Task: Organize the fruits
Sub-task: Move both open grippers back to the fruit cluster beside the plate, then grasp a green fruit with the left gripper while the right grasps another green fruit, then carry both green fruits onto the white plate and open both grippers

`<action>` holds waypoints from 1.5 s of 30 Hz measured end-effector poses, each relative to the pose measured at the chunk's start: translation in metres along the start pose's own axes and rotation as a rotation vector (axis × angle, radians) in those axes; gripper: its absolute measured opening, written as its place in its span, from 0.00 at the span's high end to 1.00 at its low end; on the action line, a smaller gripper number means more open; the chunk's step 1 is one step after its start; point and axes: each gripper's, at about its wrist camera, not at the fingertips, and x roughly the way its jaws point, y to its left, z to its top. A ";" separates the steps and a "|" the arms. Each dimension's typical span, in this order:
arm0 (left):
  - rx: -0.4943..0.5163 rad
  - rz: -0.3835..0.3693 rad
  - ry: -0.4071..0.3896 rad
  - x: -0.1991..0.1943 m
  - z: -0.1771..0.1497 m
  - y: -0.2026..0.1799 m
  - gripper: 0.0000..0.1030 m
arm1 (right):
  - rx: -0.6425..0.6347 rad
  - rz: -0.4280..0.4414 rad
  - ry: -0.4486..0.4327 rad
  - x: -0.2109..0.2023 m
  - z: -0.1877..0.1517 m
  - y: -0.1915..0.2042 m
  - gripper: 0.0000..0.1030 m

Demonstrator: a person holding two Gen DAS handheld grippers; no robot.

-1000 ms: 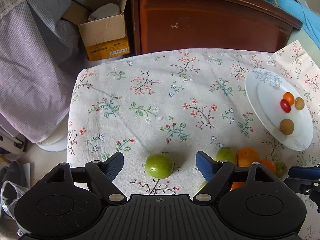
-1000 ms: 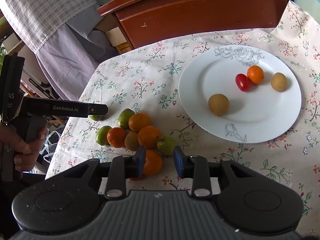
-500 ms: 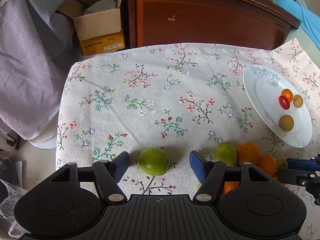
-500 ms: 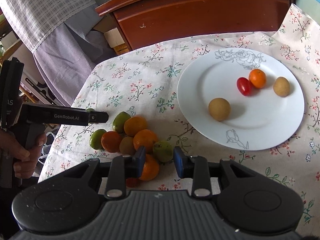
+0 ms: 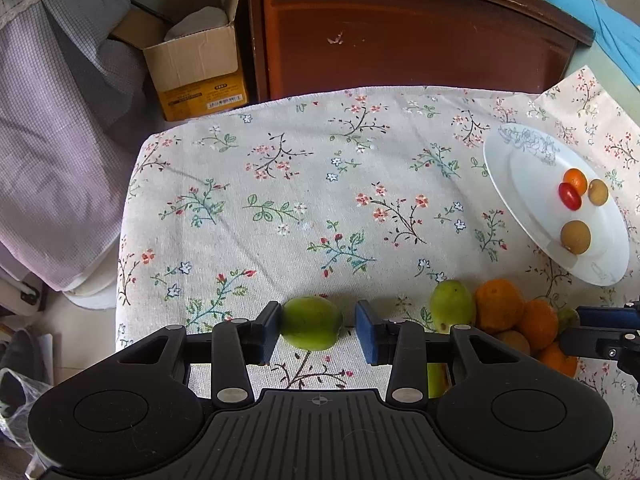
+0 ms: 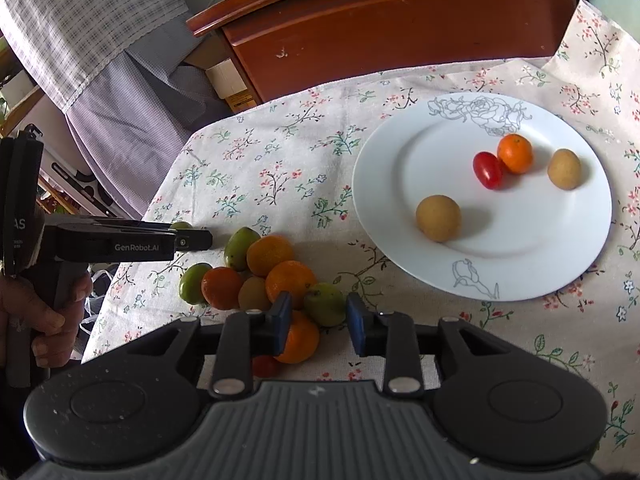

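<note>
A green fruit [image 5: 312,328] lies alone on the flowered tablecloth [image 5: 320,200], between the blue pads of my left gripper [image 5: 318,326]. Its jaws are closing: the left pad touches the fruit and a thin gap shows at the right pad. A pile of oranges and green fruits [image 6: 276,264] lies to its right. My right gripper [image 6: 318,316] hovers over the pile's near edge, jaws narrowly apart, with a small green fruit [image 6: 325,304] between the tips and an orange [image 6: 300,342] under them. A white plate [image 6: 400,160] holds several small fruits.
A dark wooden cabinet [image 5: 400,40] stands behind the table, with an open cardboard box [image 5: 196,68] and checked fabric [image 5: 52,140] at the left. The cloth's left edge drops off near the left gripper. A hand [image 6: 44,320] holds the left gripper's handle.
The left gripper's jaws have narrowed from wide apart to close around the lone green fruit. The right gripper and the pile look unchanged.
</note>
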 end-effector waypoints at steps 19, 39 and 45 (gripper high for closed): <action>0.039 -0.037 -0.062 -0.016 0.008 -0.012 0.71 | -0.027 -0.012 -0.022 -0.009 0.008 0.002 0.78; 0.059 -0.111 -0.161 -0.037 0.036 -0.047 0.71 | 0.059 -0.013 -0.157 -0.045 0.035 -0.014 0.78; 0.062 -0.181 -0.193 -0.041 0.045 -0.067 0.71 | 0.093 -0.028 -0.200 -0.058 0.043 -0.025 0.78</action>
